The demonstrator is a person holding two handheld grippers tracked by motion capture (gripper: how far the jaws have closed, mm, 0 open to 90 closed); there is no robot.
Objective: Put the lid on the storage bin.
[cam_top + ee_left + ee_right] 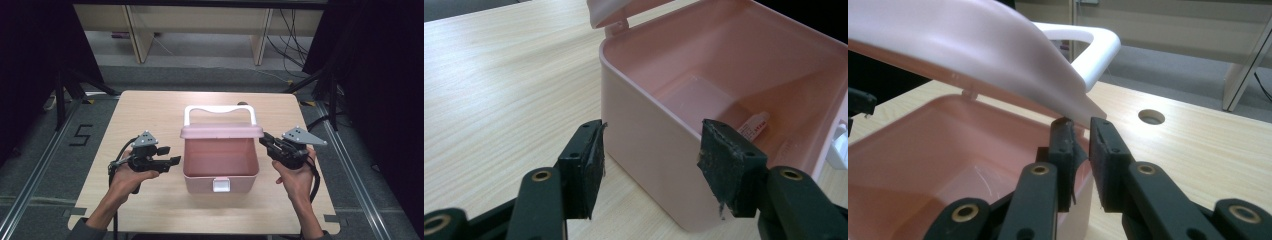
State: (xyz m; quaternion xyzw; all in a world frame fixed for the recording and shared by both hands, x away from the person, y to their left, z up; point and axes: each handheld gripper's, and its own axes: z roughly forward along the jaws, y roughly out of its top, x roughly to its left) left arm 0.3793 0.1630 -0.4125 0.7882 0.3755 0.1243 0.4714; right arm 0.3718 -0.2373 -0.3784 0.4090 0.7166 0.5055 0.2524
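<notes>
raised lid (pixel 221 131) overhangs open box (pixel 220 172)

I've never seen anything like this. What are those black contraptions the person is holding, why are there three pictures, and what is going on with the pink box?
There is no robot here: a person holds a hand tool with two black jaws in each hand. The high view looks down on the wooden table from above. The other two pictures come from small cameras riding on each tool, looking along its jaws.

On the table stands a pink box with a white front clasp. Its lid, which has a white handle, is raised. A small tube-like item lies inside.

The left gripper is open, its jaws either side of a box corner without pressing it. The right gripper sits at the lid's edge with its jaws nearly together; whether they pinch the lid I cannot tell.
</notes>
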